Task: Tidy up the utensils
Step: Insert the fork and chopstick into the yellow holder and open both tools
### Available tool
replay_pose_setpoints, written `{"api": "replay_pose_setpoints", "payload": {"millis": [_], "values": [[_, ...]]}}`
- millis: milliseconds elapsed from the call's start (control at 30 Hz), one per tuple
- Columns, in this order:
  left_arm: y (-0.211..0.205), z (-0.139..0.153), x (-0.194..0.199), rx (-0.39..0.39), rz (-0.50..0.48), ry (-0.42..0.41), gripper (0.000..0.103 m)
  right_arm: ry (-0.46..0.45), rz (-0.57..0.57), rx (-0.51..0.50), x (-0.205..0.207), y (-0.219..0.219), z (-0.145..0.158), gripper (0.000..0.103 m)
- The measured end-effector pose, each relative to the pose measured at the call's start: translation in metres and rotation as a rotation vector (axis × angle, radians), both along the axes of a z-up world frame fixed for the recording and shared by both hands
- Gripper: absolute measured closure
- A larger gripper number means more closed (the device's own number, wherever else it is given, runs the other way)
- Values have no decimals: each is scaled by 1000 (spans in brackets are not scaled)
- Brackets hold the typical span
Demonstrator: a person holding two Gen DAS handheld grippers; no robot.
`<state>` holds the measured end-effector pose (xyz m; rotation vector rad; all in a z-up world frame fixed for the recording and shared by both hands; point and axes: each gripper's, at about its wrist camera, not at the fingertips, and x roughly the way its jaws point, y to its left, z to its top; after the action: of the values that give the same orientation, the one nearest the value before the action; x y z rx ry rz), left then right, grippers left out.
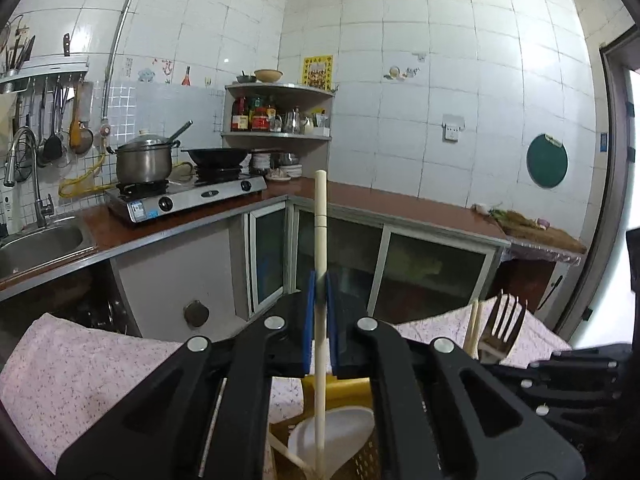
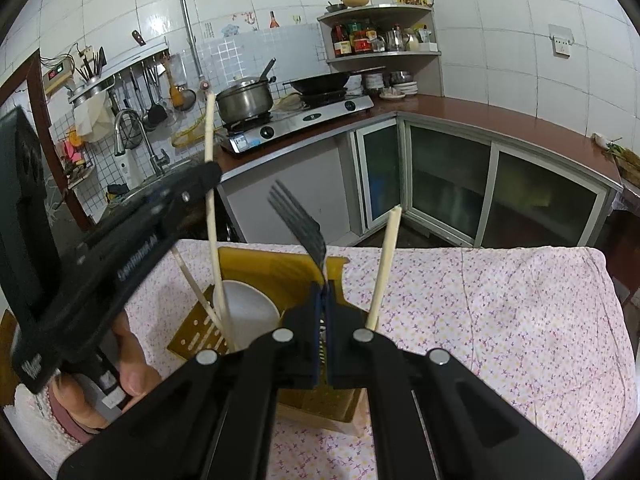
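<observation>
My left gripper (image 1: pixel 320 280) is shut on a pale upright chopstick (image 1: pixel 320 216); its lower end reaches down beside a white spoon (image 1: pixel 340 432) in the yellow utensil holder (image 1: pixel 360 460). In the right wrist view the left gripper (image 2: pixel 208 174) shows holding that chopstick (image 2: pixel 212 216) over the holder (image 2: pixel 256 264). My right gripper (image 2: pixel 325 288) is shut on a dark metal fork (image 2: pixel 300 224), tines up, above the holder. The fork also shows in the left wrist view (image 1: pixel 502 324). Another chopstick (image 2: pixel 384 268) stands in the holder at the right, and a third (image 2: pixel 192 280) leans left.
The holder stands on a table with a pink floral cloth (image 2: pixel 500 320). Behind are kitchen cabinets (image 2: pixel 440 176), a counter with a gas stove (image 2: pixel 304 120), a pot (image 2: pixel 244 100), a wok (image 2: pixel 320 82) and a sink (image 1: pixel 36 240).
</observation>
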<state>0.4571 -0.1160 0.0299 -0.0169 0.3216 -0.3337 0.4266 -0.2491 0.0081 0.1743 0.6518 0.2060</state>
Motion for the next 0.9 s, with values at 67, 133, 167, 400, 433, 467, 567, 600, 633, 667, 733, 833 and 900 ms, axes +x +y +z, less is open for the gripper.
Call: {"api": "replay_pose_setpoints", "payload": {"millis": [67,133,167,400,433,467,567,600,633,667,733,833,900], "values": [[0,-7,-2,22,-2,16,99,5,2,-4,1,1,-1,101],[1,-12,-4,41,-4,35,99,27,3,-2,4,2,-4,101],[1,-15,-4,50,-13,61,99,35,2,2,5,2,-5,101],[4,-25,-9,82,2,123,57,83,13,28,7,2,-15,98],[6,-24,-12,81,11,118,51,86,13,31,7,2,-15,97],[8,-22,-16,73,8,117,48,97,15,33,8,1,-15,97],[15,-17,-22,61,1,129,46,98,6,41,4,-2,-15,97],[17,-15,-24,63,0,134,43,99,5,44,2,-4,-15,97],[20,-13,-27,67,3,137,40,98,5,47,1,-5,-15,97],[23,-11,-30,72,8,142,33,92,9,53,-2,-6,-14,97],[29,-8,-38,67,22,145,23,96,5,53,-7,-8,-11,96],[42,-2,-46,48,30,174,15,114,9,64,-9,-11,-10,48],[51,1,-49,35,37,207,15,105,-1,38,-13,-8,-7,48]]}}
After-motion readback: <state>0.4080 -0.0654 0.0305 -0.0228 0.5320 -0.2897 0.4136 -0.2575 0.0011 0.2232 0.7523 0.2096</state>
